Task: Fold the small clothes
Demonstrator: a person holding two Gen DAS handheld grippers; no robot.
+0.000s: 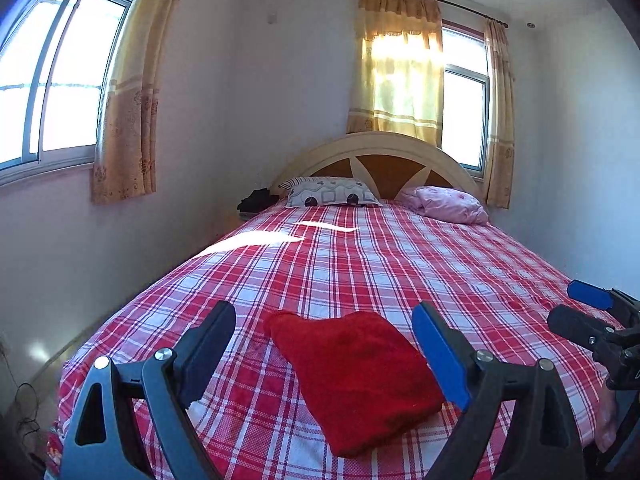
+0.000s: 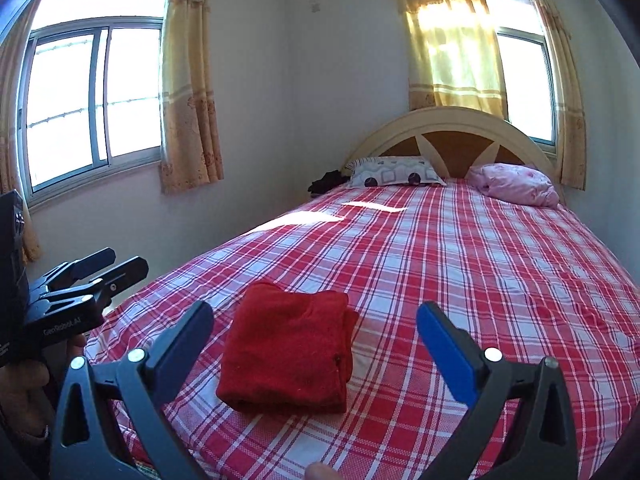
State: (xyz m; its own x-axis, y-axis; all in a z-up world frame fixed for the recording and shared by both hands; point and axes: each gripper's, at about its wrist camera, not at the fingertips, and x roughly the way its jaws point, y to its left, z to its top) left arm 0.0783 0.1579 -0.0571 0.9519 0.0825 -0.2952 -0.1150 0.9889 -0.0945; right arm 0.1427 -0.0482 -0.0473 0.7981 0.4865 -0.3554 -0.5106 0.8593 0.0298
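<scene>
A red garment (image 1: 356,380) (image 2: 288,348) lies folded into a thick rectangle on the red plaid bedsheet (image 1: 380,264) (image 2: 460,260), near the bed's front edge. My left gripper (image 1: 324,344) hovers above it, open, nothing between its fingers. My right gripper (image 2: 316,340) is also open and empty, raised over the garment's near side. In the left wrist view the right gripper (image 1: 576,308) shows at the right edge. In the right wrist view the left gripper (image 2: 116,268) shows at the left edge, held by a hand (image 2: 24,376).
At the head of the bed lie a patterned pillow (image 1: 332,192) (image 2: 396,176), a pink bundle (image 1: 448,204) (image 2: 516,184) and dark clothing (image 1: 256,200) (image 2: 326,182). A curved headboard (image 1: 384,156), curtained windows and a wall on the left bound the bed.
</scene>
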